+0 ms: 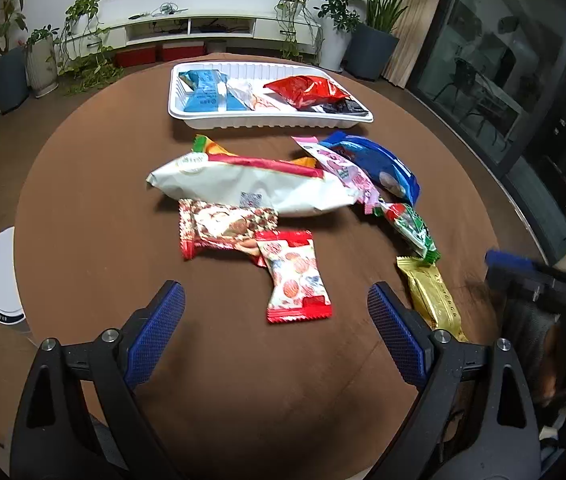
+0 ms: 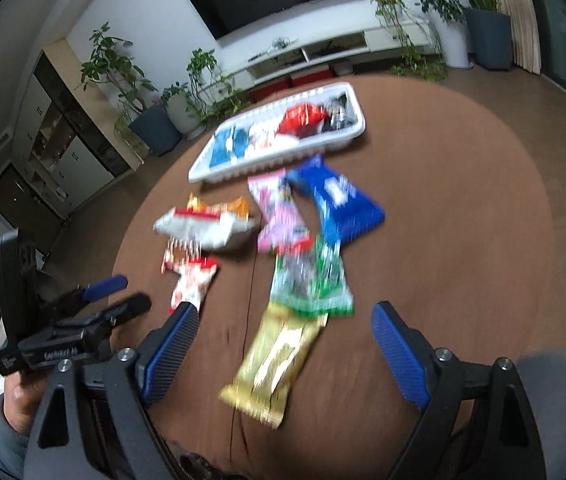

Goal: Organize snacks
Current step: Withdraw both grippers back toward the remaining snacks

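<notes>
A white tray (image 1: 271, 122) at the far side of the round brown table holds a blue packet (image 1: 205, 90), a red packet (image 1: 307, 90) and others. Loose snacks lie in front of it: a large white bag (image 1: 251, 184), a blue bag (image 1: 379, 164), a pink packet (image 1: 343, 168), a green packet (image 1: 413, 228), a gold bar (image 1: 435, 300), a red-and-white packet (image 1: 295, 276). My left gripper (image 1: 275, 312) is open and empty, just short of the red-and-white packet. My right gripper (image 2: 283, 332) is open and empty, over the gold bar (image 2: 275, 360); this view is blurred.
The tray also shows in the right wrist view (image 2: 279, 136). A white round appliance (image 1: 1, 280) stands beside the table's left edge. Potted plants (image 1: 375, 40) and a TV cabinet (image 1: 211, 28) line the far wall. The right gripper shows at the left view's right edge (image 1: 543, 284).
</notes>
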A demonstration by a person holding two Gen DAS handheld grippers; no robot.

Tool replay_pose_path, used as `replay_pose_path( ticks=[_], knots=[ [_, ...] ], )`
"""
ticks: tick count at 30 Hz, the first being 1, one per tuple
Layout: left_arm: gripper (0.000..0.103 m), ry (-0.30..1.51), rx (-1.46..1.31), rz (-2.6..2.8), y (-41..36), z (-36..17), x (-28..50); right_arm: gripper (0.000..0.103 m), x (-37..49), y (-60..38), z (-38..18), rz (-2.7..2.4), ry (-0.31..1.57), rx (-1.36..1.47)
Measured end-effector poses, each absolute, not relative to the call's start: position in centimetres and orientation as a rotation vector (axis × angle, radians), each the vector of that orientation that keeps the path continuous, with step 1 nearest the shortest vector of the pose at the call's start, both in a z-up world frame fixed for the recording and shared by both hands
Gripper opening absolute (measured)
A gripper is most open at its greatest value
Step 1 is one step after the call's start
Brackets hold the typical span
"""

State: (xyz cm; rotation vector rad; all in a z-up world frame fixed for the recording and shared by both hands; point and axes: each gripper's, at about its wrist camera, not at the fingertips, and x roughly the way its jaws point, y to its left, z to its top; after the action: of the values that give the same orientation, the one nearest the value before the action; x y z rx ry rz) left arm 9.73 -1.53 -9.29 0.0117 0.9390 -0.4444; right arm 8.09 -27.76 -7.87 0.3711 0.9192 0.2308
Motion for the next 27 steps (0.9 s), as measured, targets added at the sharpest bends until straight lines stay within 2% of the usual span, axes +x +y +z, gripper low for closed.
replay_pose_path(
  ticks=[22, 25, 27],
  knots=[
    [0.093, 0.997, 0.109, -0.394, -4.4, -10.5, 12.5, 0.090, 6.1, -26.9, -10.0, 0.203, 0.976, 0.374],
    [0.091, 1.005, 0.121, -0.382, -4.5, -10.9, 12.9, 0.090, 6.2, -26.8, -10.2, 0.200, 0.977, 0.363],
    [0.083, 1.013, 0.128, -0.382, -4.7, -11.2, 13.2, 0.090, 6.2, -26.6, -10.3, 0.201, 0.980, 0.359]
  ],
)
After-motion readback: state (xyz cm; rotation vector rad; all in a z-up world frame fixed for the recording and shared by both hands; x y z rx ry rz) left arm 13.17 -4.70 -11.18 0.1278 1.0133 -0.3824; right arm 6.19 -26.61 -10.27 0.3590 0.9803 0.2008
